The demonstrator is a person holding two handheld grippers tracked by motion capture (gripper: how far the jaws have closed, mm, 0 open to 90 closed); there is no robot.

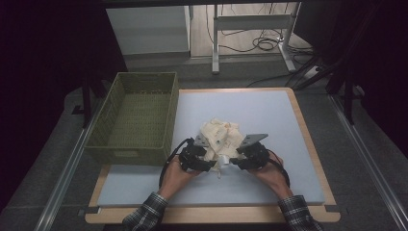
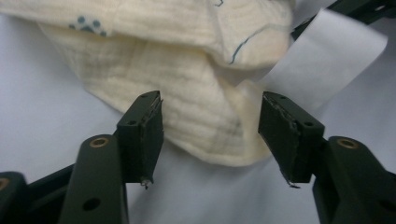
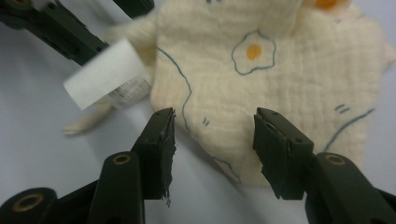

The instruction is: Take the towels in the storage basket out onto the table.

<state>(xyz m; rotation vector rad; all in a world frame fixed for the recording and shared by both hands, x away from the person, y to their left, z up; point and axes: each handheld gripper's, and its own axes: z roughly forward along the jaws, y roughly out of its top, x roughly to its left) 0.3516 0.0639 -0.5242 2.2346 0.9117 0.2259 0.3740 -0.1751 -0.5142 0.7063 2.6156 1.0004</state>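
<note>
Crumpled cream muslin cloth [image 1: 220, 137] printed with fried eggs and blue paw marks, lying at the centre of the high view on the pale blue desk [image 1: 269, 110], right of the empty olive woven basket [image 1: 137, 115]. It looks light, soft and limp, likely to sag and bunch when lifted; the near hem, beside the white paper label [image 3: 105, 74], offers the best hold. Left tool [image 2: 210, 135] and right tool [image 3: 215, 144] both stand half open, straddling the hem, pads not pressing.
</note>
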